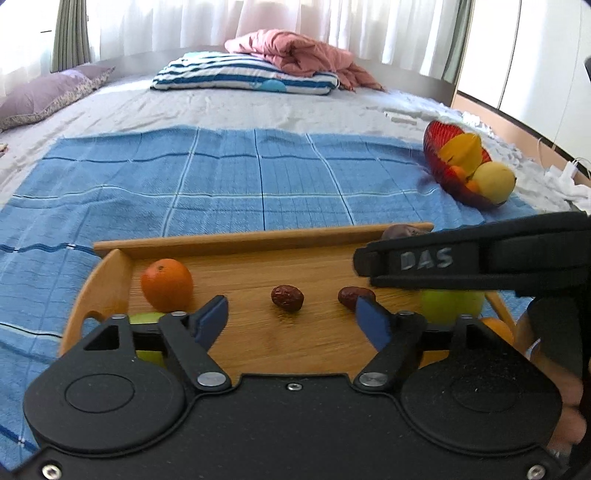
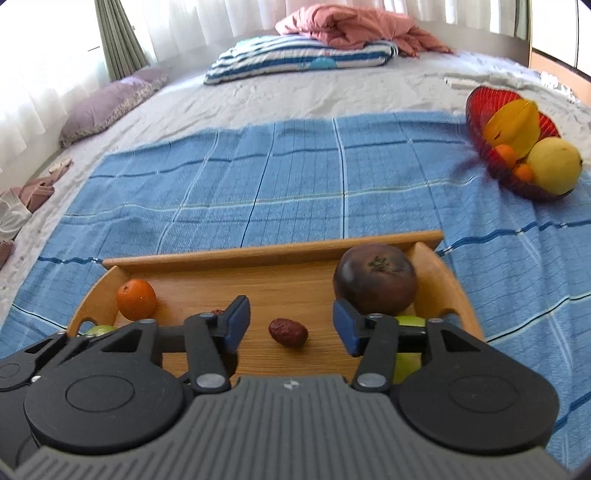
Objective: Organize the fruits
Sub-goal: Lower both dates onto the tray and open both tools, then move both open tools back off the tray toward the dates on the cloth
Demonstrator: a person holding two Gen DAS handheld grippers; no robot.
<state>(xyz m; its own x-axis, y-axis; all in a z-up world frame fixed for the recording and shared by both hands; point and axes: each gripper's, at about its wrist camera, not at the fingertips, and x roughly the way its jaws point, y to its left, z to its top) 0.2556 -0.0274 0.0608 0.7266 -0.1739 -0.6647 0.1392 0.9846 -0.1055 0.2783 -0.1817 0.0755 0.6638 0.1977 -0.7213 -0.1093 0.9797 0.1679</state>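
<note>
The fruits I'm sorting lie mostly in a wooden tray point(image 1: 258, 240) on the blue checked blanket point(image 1: 221, 177) spread over the bed point(image 2: 332, 92). Between the spread blue fingers of my right tool point(image 2: 291, 325) sits a wrinkled red date point(image 2: 288, 332) on the tray floor, untouched, so that tool is released and grasping nothing. My left tool point(image 1: 291, 317) is likewise released, its fingers wide apart, with another red date point(image 1: 287, 297) lying just beyond the gap between them. A second date point(image 1: 351, 295) shows beside its right finger, partly hidden by it. An orange point(image 1: 167, 284) rests in the tray's far left corner, with a green fruit point(image 1: 146, 318) just in front of it, half hidden behind my left tool. At the far right corner sits a dark purple-brown round fruit point(image 2: 375, 278), and a green apple point(image 1: 452, 304) lies nearer, under my right tool as it crosses the left view. Well apart, on the blanket's far right edge, a red bowl point(image 2: 484, 107) holds a yellow starfruit point(image 2: 513, 125), a large pale yellow fruit point(image 2: 554, 166) and small oranges point(image 2: 504, 153). Further up the bed lie a striped folded quilt point(image 2: 295, 55), a pink blanket point(image 2: 351, 26) and a purple pillow point(image 2: 107, 107).
</note>
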